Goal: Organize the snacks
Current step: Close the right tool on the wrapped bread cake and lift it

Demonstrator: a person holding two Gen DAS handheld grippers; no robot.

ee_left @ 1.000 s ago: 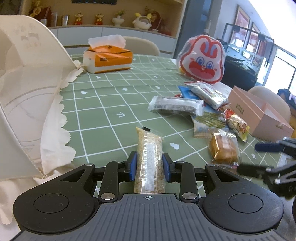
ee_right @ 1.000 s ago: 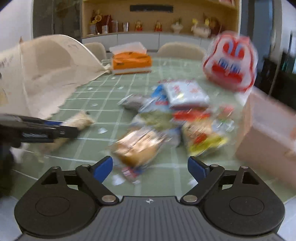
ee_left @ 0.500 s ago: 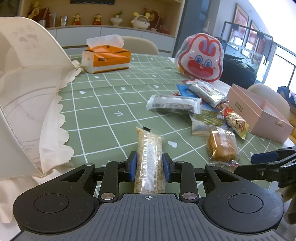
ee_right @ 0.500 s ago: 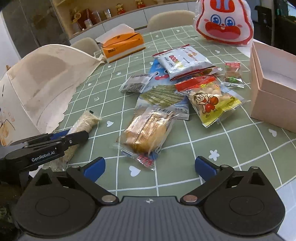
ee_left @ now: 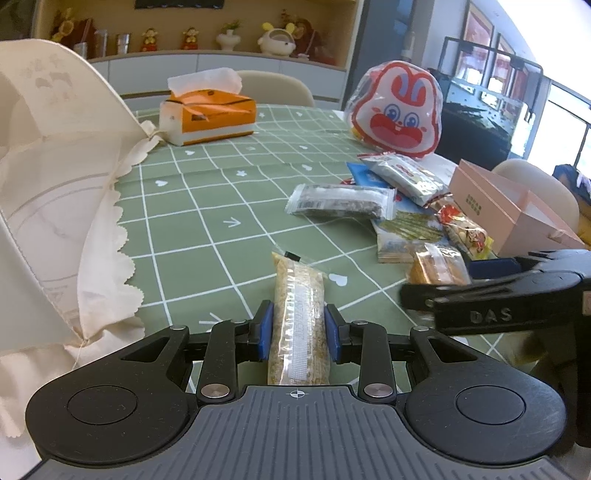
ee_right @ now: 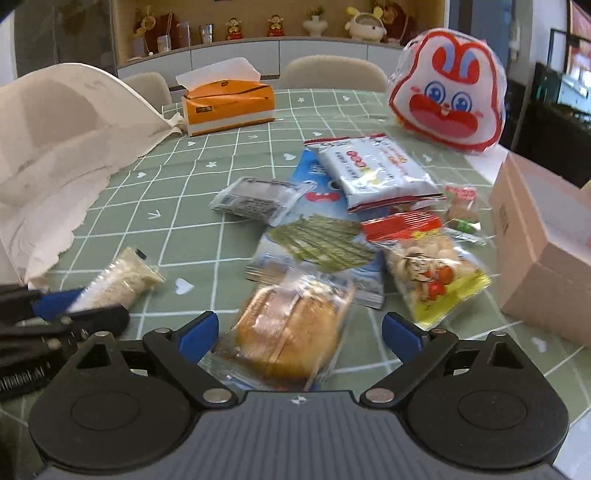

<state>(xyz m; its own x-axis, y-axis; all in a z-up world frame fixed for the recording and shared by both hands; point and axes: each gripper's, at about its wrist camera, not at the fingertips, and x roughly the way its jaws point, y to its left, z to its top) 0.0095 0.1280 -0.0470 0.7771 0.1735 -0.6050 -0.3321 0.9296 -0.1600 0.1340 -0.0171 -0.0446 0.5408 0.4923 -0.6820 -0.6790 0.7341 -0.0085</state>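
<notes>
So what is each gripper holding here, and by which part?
Left gripper: the rice-crisp packet, pinched across its near end. Right gripper: nothing; jaws closing around the bread packet.

A table under a green tablecloth (ee_left: 207,206) with a white grid fills the near ground. At its far edge stand two beige chairs (ee_right: 332,74). Behind them a white cabinet (ee_right: 236,55) runs along the far wall, and above it a wooden shelf (ee_left: 221,22) carries small figurines and a vase. To the right, dark-framed glass panels and a window (ee_left: 565,129) let in bright daylight.
</notes>
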